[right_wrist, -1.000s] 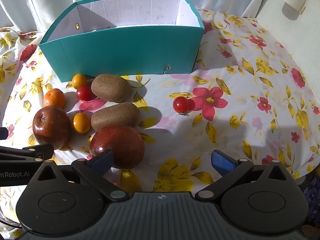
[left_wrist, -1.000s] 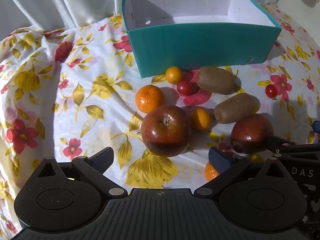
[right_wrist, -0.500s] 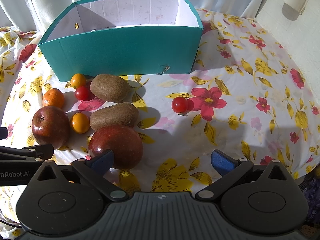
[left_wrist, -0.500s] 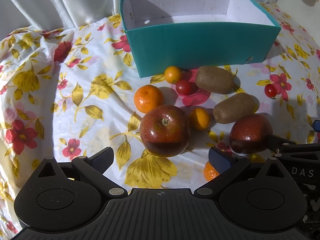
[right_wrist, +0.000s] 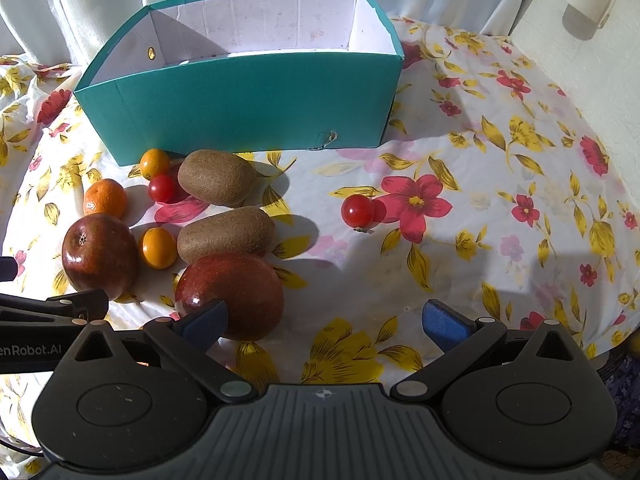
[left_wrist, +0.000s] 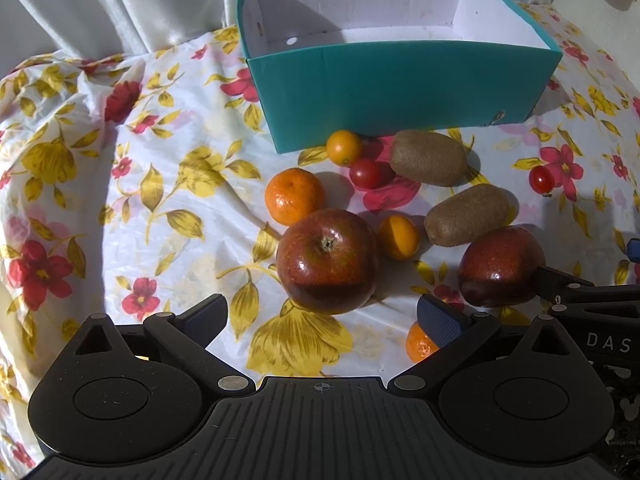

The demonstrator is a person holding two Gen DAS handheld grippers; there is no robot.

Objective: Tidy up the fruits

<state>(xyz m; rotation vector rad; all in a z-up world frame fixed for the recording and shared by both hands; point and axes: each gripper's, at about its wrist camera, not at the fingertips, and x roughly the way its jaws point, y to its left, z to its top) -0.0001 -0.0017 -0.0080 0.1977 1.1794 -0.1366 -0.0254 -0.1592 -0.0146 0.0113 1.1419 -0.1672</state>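
Observation:
A teal box (left_wrist: 400, 92) with a white empty inside stands at the back; it also shows in the right wrist view (right_wrist: 240, 108). In front of it lie two red apples (left_wrist: 328, 260) (left_wrist: 500, 266), two kiwis (left_wrist: 428, 158) (left_wrist: 466, 214), a mandarin (left_wrist: 294, 196), two small orange fruits (left_wrist: 344, 147) (left_wrist: 399, 237), and cherry tomatoes (left_wrist: 365, 173) (left_wrist: 541, 179). My left gripper (left_wrist: 320, 318) is open, just short of the left apple. My right gripper (right_wrist: 324, 320) is open, its left finger against the right apple (right_wrist: 232, 292).
A flowered cloth (left_wrist: 120, 200) covers the table. White curtains (left_wrist: 120, 4) hang behind the box. Another mandarin (left_wrist: 418, 344) lies partly hidden under my left gripper's right finger. A pale wall (right_wrist: 580, 60) stands at the right.
Both grippers have crept slightly forward toward the fruit. No fruit has moved and both grippers stay open.

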